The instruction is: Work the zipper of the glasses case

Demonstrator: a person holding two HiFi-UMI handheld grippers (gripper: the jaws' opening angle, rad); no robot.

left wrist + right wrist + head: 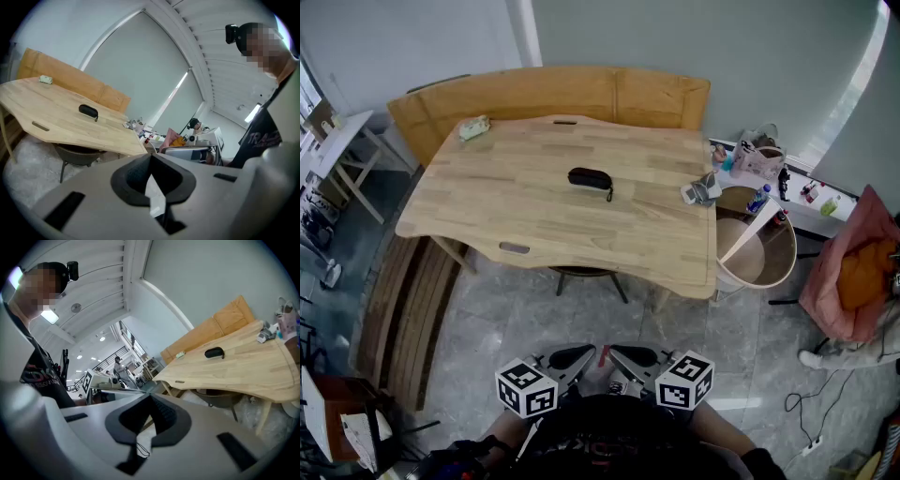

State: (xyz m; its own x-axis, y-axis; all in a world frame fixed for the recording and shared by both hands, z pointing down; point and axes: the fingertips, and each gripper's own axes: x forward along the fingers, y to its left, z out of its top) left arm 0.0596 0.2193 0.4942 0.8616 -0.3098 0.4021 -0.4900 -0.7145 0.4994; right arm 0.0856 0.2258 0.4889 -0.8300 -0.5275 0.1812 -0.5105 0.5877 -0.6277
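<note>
The black glasses case [590,179] lies zipped near the middle of the light wooden table [516,211], its pull strap hanging off its right end. Both grippers sit far from it, close to my body at the bottom of the head view. My left gripper [572,358] and right gripper [636,357] are side by side over the floor, each shut with nothing held. In the left gripper view the case [88,110] is small and distant beyond the shut left gripper [151,157]. The right gripper view shows the case [214,352] far past the shut right gripper [150,398].
A small greenish object [474,127] lies at the table's far left corner and a bit of clutter [701,190] at its right edge. A stool [581,274] stands under the table, a round tub [759,248] at its right, a wooden bench [553,94] behind.
</note>
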